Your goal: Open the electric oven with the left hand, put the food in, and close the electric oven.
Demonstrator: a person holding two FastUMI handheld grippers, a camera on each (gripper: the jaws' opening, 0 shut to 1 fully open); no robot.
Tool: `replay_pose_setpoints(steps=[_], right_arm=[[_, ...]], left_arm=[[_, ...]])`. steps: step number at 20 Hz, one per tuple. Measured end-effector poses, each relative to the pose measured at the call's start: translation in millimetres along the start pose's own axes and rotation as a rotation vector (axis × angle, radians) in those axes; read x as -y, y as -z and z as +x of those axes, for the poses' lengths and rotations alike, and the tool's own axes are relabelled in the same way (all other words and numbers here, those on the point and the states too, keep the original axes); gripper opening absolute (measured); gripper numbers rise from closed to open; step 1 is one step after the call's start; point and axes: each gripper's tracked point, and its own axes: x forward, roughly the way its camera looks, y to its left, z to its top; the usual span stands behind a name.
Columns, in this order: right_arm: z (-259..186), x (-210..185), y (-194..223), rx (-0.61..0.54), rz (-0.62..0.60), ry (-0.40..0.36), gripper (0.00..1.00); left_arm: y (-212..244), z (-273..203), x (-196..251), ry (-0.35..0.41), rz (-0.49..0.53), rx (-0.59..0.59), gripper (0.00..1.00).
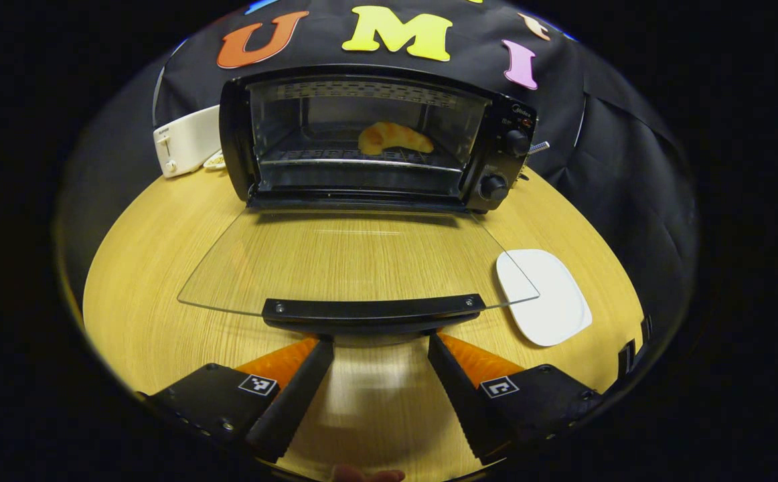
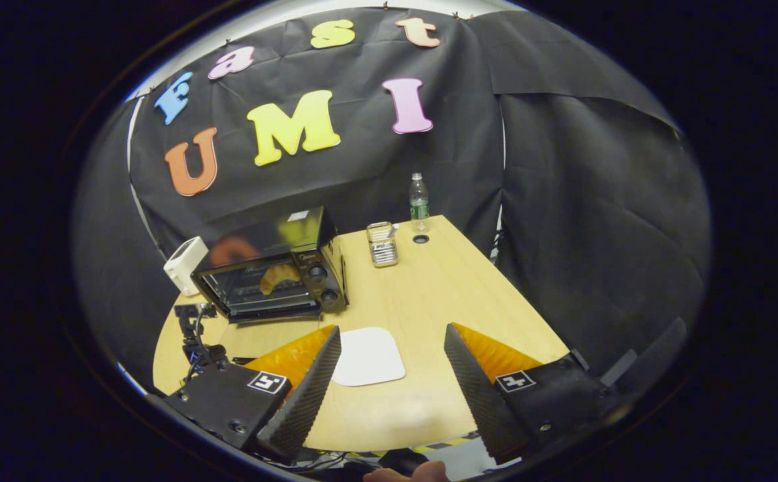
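**Oven door down, croissant on the rack**

The electric oven (image 1: 369, 137) sits at the back of the wooden table (image 1: 148, 281), its glass door (image 1: 355, 258) folded flat toward me. A croissant (image 1: 394, 138) lies on the wire rack inside. There is a small logo above the two knobs (image 1: 515, 142), too small to read. The left gripper (image 1: 379, 345) is just under the door handle (image 1: 370, 309), jaws spread wide, one finger toward each end of the handle, not pinching it. A white plate (image 1: 550, 298) lies beside the door's right corner; a white toaster (image 1: 185, 139) stands left of the oven. In the right gripper view, the right gripper (image 2: 392, 335) hangs open above the table, with a water bottle (image 2: 418, 197) and a small clear container (image 2: 382, 244) at the far edge.
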Motion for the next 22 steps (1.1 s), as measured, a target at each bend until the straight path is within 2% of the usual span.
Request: replay_pose_setpoints(steps=[2,7,9,12,16,20,22], right_arm=[[-1.6,-1.6,-0.9,0.003,0.001,-0.002,0.96],[-8.5,-11.0,-2.6,0.013,0.012,-0.023,0.96],[-14.8,-13.6,-8.5,0.031,0.013,-0.029,0.99],[-20.5,-15.5,-13.5,0.049,0.025,-0.036,0.96],[-27.2,-18.7,-17.6,0.062,0.031,-0.039,0.96],[-28.9,-39.4,-35.7,0.101,0.006,-0.080,0.96],[-24.8,-46.8,-56.3,0.143,-0.024,-0.095,0.98]], left_arm=[[-11.2,-8.1,1.8,-0.001,0.001,0.026,0.94],[-72.8,-27.2,1.6,0.026,0.036,0.145,0.95],[-95.9,-28.6,2.1,0.029,0.029,0.179,0.94],[-133.8,-30.4,0.9,0.029,0.040,0.238,0.95],[-181.4,-41.4,-0.8,0.036,0.027,0.339,0.94],[-208.5,-70.8,-2.3,0.032,0.024,0.404,0.94],[-226.5,-100.4,-5.6,0.026,0.020,0.455,0.94]])
